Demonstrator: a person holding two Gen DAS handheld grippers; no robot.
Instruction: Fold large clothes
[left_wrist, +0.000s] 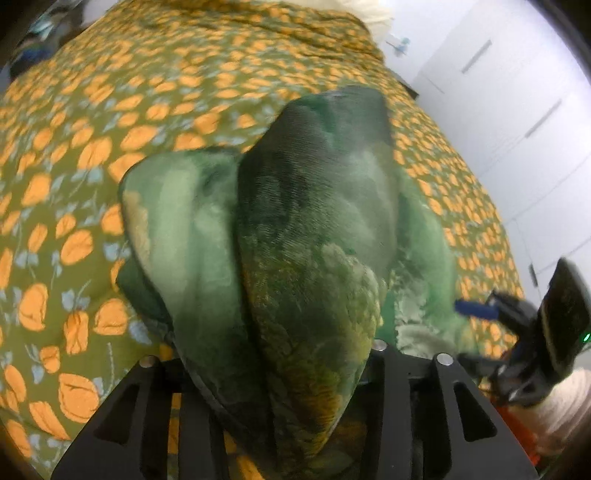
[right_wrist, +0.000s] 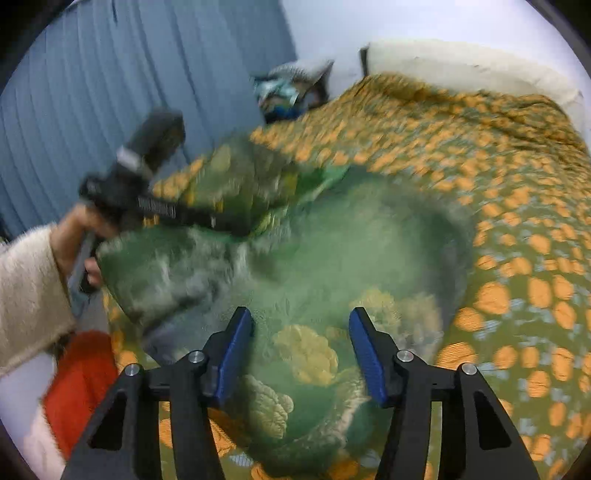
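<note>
A large green garment (left_wrist: 314, 206) with pale yellow flower patterns lies bunched on the bed. In the left wrist view thick folds of it rise from between my left gripper's jaws and hide both fingers. The right wrist view shows my left gripper (right_wrist: 232, 223) from the side, shut on a raised fold, held by a hand (right_wrist: 74, 229) in a cream sleeve. My right gripper (right_wrist: 301, 332) hovers open just over the garment (right_wrist: 332, 251), its blue pads (right_wrist: 236, 350) apart with nothing pinched. It also appears blurred at the right of the left wrist view, right gripper (left_wrist: 476, 309).
The bed (left_wrist: 110, 147) carries a green spread with orange flowers. A cream pillow (right_wrist: 461, 62) and a heap of cloth (right_wrist: 291, 92) lie at its head. White wardrobe doors (left_wrist: 517, 110) stand on one side, a blue-grey curtain (right_wrist: 110, 92) on the other. Red fabric (right_wrist: 81, 387) is by the sleeve.
</note>
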